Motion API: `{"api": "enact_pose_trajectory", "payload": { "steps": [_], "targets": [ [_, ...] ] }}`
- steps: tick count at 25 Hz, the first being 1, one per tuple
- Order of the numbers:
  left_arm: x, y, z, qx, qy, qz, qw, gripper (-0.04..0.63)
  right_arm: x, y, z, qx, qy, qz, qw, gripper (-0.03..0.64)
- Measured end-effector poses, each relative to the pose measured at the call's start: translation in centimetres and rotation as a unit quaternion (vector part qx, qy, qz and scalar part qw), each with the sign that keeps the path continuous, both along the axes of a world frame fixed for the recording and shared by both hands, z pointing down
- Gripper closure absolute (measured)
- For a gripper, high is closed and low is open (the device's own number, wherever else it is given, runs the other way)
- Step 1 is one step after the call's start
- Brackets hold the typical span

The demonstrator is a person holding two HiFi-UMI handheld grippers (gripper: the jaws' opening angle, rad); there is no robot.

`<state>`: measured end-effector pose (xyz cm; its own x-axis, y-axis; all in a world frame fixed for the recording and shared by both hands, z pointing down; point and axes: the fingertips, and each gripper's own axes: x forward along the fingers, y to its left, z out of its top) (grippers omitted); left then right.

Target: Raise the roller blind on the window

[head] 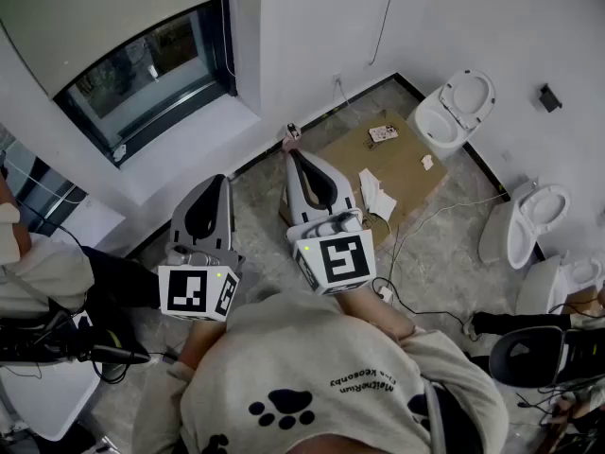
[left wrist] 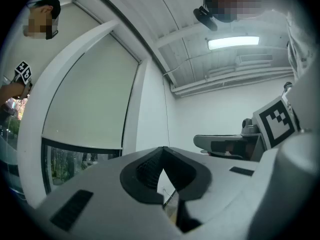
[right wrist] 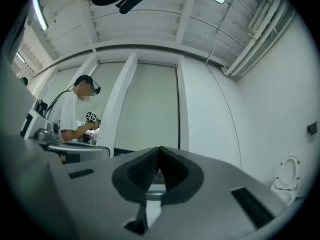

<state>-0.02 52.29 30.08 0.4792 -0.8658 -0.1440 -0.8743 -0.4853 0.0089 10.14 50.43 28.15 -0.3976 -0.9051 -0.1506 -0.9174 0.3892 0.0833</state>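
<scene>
— Where the window (head: 156, 69) is set in the white wall, what hangs there?

— Item one: roller blind (head: 113, 12), pale beige, plain. It covers most of the window; a strip of bare glass shows below its bottom edge. A white sill (head: 184, 145) runs beneath.

— And the tools?

— Two. The left hand-held gripper (left wrist: 162, 151) has its jaws together, the dark pads meeting at the tip with nothing between them. The right hand-held gripper (right wrist: 159, 156) has its jaws closed the same way and is empty too. They are held side by side, roughly level, pointing towards the window and well apart from the blind. Each carries a marker cube (head: 197, 291) at its rear.

— Floor stock?

— One flattened cardboard sheet (head: 402, 178) near the wall, with paper scraps (head: 376, 195) on it. One white toilet (head: 456, 107) stands beside the cardboard, lid raised. A second toilet (head: 534, 220) stands further right. Thin cables (head: 425, 230) trail across the stone-patterned floor (head: 255, 201).

— Persons?

— The wearer, seen from above in a light sweatshirt (head: 378, 414) with a dark paw print. A second person (right wrist: 70, 116) in a white T-shirt stands left of the window in the right gripper view, holding something with square markers.

— Overhead?

— One lit strip light (left wrist: 233, 43) on a white ribbed ceiling.
</scene>
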Motion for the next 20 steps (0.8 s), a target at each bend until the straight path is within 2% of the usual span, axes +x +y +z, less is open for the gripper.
{"api": "enact_pose_trajectory", "payload": {
  "steps": [5, 10, 15, 20],
  "targets": [
    [-1.0, -1.0, 0.6, -0.004, 0.004, 0.006, 1.0, 0.588, -1.0, -0.5, 1.2, -0.013, -0.005, 0.014, 1.0, 0.607],
    [-1.2, -2.8, 1.0, -0.01, 0.011, 0.007, 0.9999, 0.588, -1.5, -1.9, 0.8, -0.002, -0.005, 0.012, 1.0, 0.607],
    [-1.0, -5.9, 1.1, -0.01, 0.009, 0.013, 0.9998, 0.588, -1.6, -5.1, 0.9, 0.003, -0.027, 0.012, 1.0, 0.607],
    [-1.2, -10.9, 1.1, -0.009, 0.008, 0.01, 0.9999, 0.588, -1.9, -10.5, 1.3, -0.005, -0.037, 0.006, 0.999, 0.607]
  ]
}}
